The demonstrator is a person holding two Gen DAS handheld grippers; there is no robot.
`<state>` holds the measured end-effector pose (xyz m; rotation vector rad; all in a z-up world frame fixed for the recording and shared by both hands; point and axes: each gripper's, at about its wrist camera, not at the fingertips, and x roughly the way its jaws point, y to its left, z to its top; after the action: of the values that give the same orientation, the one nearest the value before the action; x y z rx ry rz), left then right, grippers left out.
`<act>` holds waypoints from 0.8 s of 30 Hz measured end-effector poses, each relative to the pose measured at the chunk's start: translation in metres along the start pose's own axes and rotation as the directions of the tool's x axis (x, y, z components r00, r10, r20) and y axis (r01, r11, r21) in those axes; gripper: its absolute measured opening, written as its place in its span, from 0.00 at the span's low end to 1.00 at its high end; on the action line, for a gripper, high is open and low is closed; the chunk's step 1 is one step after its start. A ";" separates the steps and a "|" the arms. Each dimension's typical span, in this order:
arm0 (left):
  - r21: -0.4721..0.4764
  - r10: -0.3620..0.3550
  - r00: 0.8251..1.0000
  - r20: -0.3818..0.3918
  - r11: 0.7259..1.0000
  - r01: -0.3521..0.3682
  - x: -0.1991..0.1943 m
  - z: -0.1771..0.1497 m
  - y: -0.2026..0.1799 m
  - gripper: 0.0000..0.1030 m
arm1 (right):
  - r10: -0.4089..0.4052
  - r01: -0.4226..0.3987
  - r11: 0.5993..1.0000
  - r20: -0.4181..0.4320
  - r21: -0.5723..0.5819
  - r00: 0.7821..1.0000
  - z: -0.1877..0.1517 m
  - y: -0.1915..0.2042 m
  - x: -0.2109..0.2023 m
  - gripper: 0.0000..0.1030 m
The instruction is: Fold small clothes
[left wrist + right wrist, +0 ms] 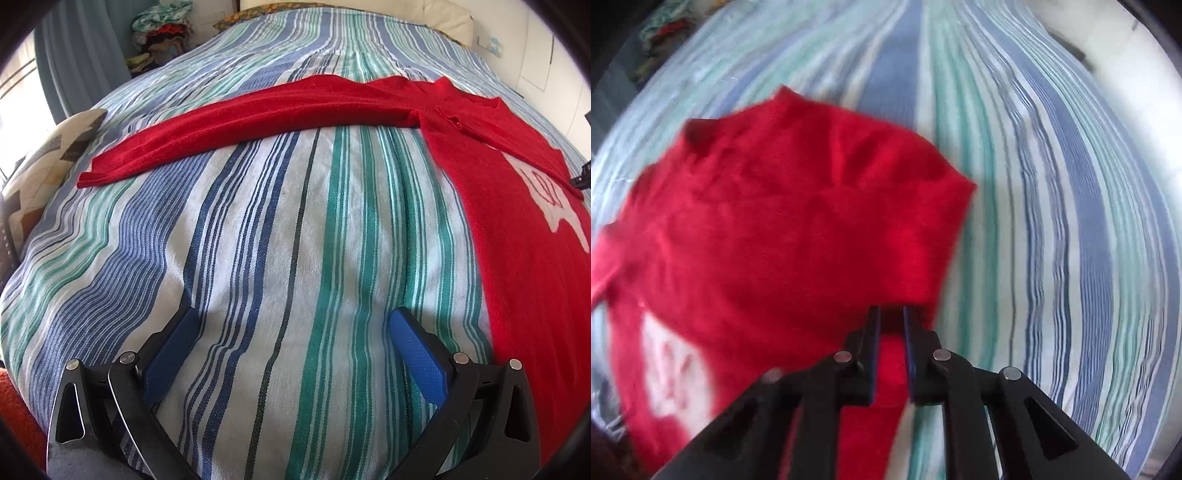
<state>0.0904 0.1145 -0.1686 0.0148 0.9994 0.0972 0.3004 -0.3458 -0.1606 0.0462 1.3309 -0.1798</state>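
Your left gripper (293, 328) hovers spread over the striped bedspread (258, 258); your right gripper (891, 319) pinches the red sweater (775, 229), sleeve doubled over.

Striped bedspread (295, 240) — red sweater (295, 107) flat across it, perhaps a patterned cushion (48, 166) at its edge.

fuzzy knit sweater (258, 110); woven matt bedspread (295, 258)
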 end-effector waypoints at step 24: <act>0.004 0.010 1.000 0.023 1.000 -0.010 -0.001 -0.003 -0.001 1.00 | -0.080 0.013 0.994 0.627 0.111 0.775 -0.307 -0.043 -0.183 0.81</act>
<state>0.0873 0.1131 -0.1697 0.0243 0.9769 0.1035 -0.0430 -0.3275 -0.0539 0.0335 0.6422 -0.2768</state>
